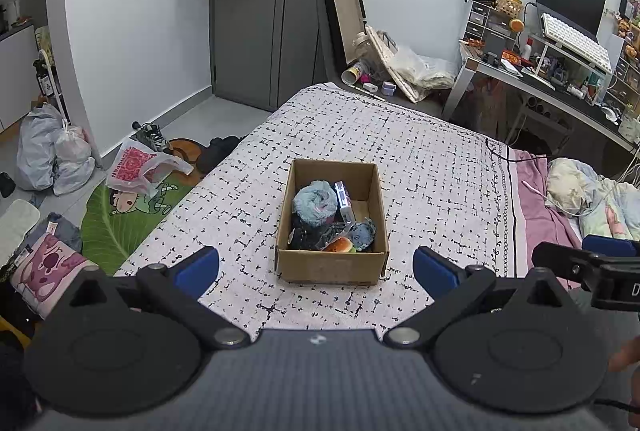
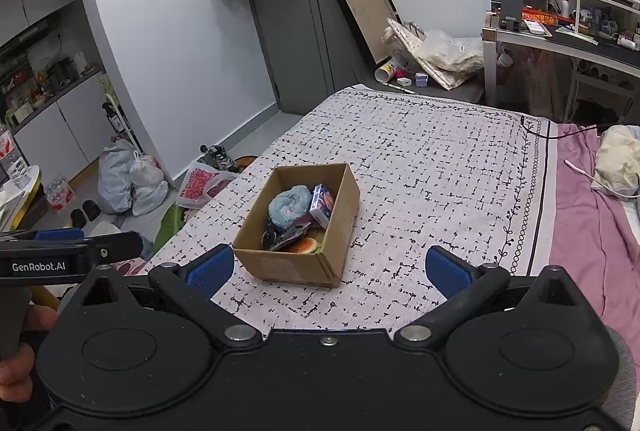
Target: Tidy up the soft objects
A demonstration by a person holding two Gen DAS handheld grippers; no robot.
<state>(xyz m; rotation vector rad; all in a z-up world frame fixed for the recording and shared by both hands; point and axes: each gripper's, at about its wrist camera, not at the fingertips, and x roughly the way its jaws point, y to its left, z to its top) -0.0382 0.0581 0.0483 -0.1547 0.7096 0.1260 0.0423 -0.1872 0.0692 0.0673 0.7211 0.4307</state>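
Observation:
An open cardboard box (image 1: 332,265) stands on the patterned bedspread (image 1: 420,159); it also shows in the right wrist view (image 2: 288,265). Inside lie a fluffy blue-grey plush (image 1: 314,201) (image 2: 289,206), a small printed carton (image 1: 345,201) (image 2: 322,205), a burger-like squishy toy (image 1: 341,245) (image 2: 306,245) and dark soft items (image 1: 304,237). My left gripper (image 1: 316,267) is open and empty, hovering just before the box. My right gripper (image 2: 329,269) is open and empty, the box near its left finger (image 2: 210,269).
The bed's pink sheet and bundled bedding (image 1: 580,191) lie to the right. A cluttered desk (image 1: 560,71) with a keyboard stands at the far right. Bags (image 1: 52,151), shoes and a green mat (image 1: 120,219) cover the floor to the left. A grey door (image 1: 260,31) is behind.

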